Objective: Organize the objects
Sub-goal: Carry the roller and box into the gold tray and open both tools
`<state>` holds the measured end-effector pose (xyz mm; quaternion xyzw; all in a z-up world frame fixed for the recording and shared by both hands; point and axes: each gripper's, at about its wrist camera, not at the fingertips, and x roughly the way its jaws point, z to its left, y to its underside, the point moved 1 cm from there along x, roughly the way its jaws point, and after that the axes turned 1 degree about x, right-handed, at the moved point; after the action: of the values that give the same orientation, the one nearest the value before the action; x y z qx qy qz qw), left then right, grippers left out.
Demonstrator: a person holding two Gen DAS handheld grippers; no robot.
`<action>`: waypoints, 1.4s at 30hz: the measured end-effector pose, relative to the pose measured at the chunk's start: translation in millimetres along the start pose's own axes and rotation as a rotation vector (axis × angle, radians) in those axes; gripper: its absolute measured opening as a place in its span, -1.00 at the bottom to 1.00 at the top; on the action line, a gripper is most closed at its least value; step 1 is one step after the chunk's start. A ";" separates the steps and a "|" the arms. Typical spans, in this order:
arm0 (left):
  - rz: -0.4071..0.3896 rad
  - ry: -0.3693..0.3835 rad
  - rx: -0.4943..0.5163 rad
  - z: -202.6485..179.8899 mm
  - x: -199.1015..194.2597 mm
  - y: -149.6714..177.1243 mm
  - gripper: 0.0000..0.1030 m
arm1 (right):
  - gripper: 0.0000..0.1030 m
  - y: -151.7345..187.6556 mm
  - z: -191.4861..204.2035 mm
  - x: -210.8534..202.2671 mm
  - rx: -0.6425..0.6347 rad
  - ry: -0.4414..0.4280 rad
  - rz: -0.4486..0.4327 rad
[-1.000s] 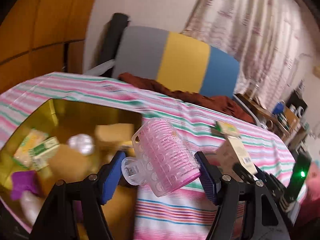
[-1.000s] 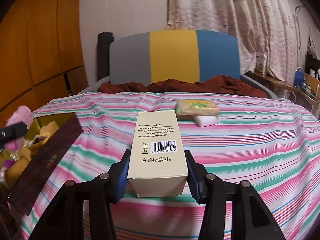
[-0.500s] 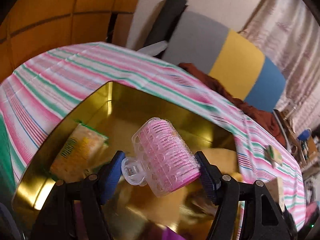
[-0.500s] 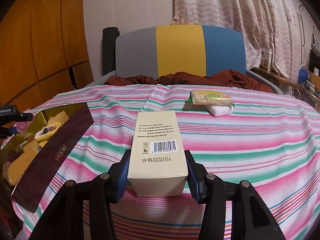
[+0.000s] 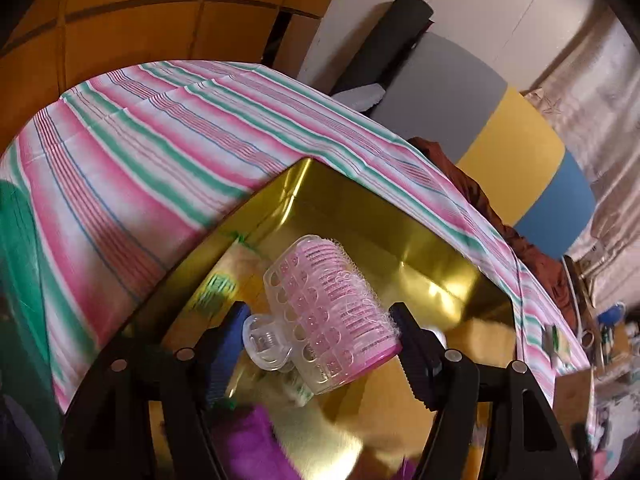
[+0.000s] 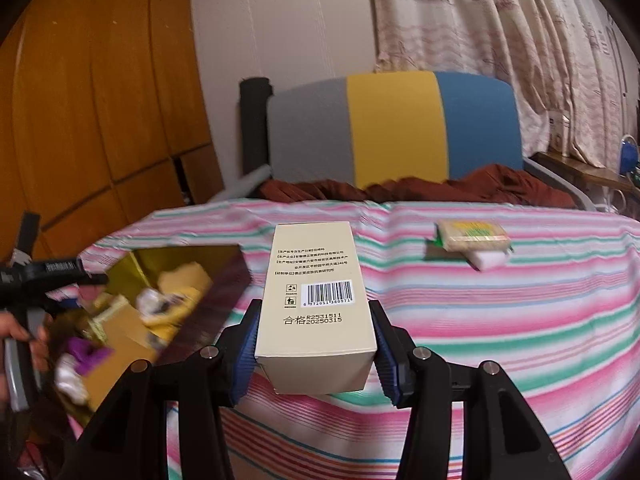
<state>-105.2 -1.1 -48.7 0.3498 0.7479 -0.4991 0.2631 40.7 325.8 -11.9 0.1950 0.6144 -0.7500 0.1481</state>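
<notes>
So the left claw (image 5: 318,332) has its blue pads pinched on a pink hair roller (image 5: 332,312) with a clear plastic clip on its left end, and the roller hangs tilted right over the open gold box (image 5: 420,256). Below the claw, inside the box, there's a green and yellow packet (image 5: 218,288) to the left of the roller and something purple (image 5: 248,436) down near the left finger, all pretty blurry. The box sits on the striped cloth (image 5: 140,152) covering the worktop, which stretches off to the left and beyond the claw.

Over to the right, the right claw (image 6: 314,344) is clamped on a cream carton (image 6: 316,300) with a barcode facing up, held clear above the striped cloth. From that view the gold box is to the claw's left with its dark lid (image 6: 212,312) propped at its near side, and a hand (image 6: 24,336) holding the left claw's grip shows at the far left edge. Ahead and to the right of the carton, a wrapped sponge pack (image 6: 472,236) rests on a white block (image 6: 488,260) on the cloth. A grey, yellow and blue chair back (image 6: 392,128) stands beyond the worktop.
</notes>
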 end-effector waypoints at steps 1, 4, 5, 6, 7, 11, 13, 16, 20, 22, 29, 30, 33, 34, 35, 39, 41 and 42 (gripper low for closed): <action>0.003 0.015 0.001 1.2 -6.8 5.8 0.38 | -0.02 -3.3 7.3 -1.8 -0.011 -0.015 -0.011; 0.011 0.058 0.035 -2.6 -21.8 19.1 0.39 | -0.02 -9.8 23.8 -3.5 -0.032 -0.052 -0.027; 0.011 0.063 0.056 -4.0 -26.1 24.6 0.39 | -0.02 -11.1 27.4 -3.6 -0.036 -0.060 -0.029; 0.013 0.064 0.080 -5.5 -30.4 31.1 0.39 | -0.02 -13.0 32.3 -3.3 -0.042 -0.071 -0.032; 0.016 0.062 0.089 -5.6 -32.9 35.2 0.38 | -0.02 -15.2 39.2 -2.4 -0.051 -0.083 -0.035; 0.050 0.067 0.081 -2.7 -36.8 50.3 0.45 | -0.02 -21.8 59.2 3.6 -0.080 -0.128 -0.031; 0.047 0.063 0.108 -6.5 -37.4 56.8 0.78 | -0.02 -26.2 68.9 8.0 -0.092 -0.159 -0.022; 0.021 0.053 0.119 -10.7 -40.7 57.4 0.91 | -0.02 -31.2 85.4 15.6 -0.113 -0.195 0.001; 0.000 0.058 0.052 -1.1 -48.1 56.6 0.98 | -0.01 -36.1 103.1 28.0 -0.166 -0.243 0.041; -0.009 0.050 0.015 4.8 -50.3 55.9 0.99 | -0.01 -40.7 113.8 40.2 -0.200 -0.270 0.071; -0.057 -0.003 0.001 9.4 -60.8 55.3 1.00 | -0.02 -50.7 152.2 82.2 -0.318 -0.315 0.165; -0.054 -0.002 0.004 9.1 -59.4 55.0 1.00 | -0.03 -51.4 160.4 89.6 -0.350 -0.315 0.174; -0.044 -0.001 -0.003 12.1 -58.2 54.3 0.99 | -0.03 -56.4 185.8 107.6 -0.450 -0.324 0.189; -0.047 0.003 -0.010 13.3 -58.2 54.0 0.99 | -0.03 -59.1 193.3 112.5 -0.460 -0.336 0.191; -0.051 0.006 -0.017 14.4 -58.9 53.7 0.99 | -0.03 -62.5 198.3 117.9 -0.462 -0.344 0.192; -0.056 0.008 -0.026 15.8 -58.8 50.0 0.99 | -0.02 -68.7 222.3 152.0 -0.450 -0.465 0.300; -0.055 0.009 -0.028 16.4 -58.3 49.5 1.00 | 0.05 -63.9 233.3 177.1 -0.488 -0.409 0.392; -0.050 0.011 -0.029 16.9 -57.7 49.3 1.00 | 0.12 -62.6 233.9 185.1 -0.506 -0.361 0.405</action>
<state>-30.2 -19.2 -39.7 0.3296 0.7650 -0.4928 0.2515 -177.0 112.6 -6.0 0.1345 0.6933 -0.5524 0.4428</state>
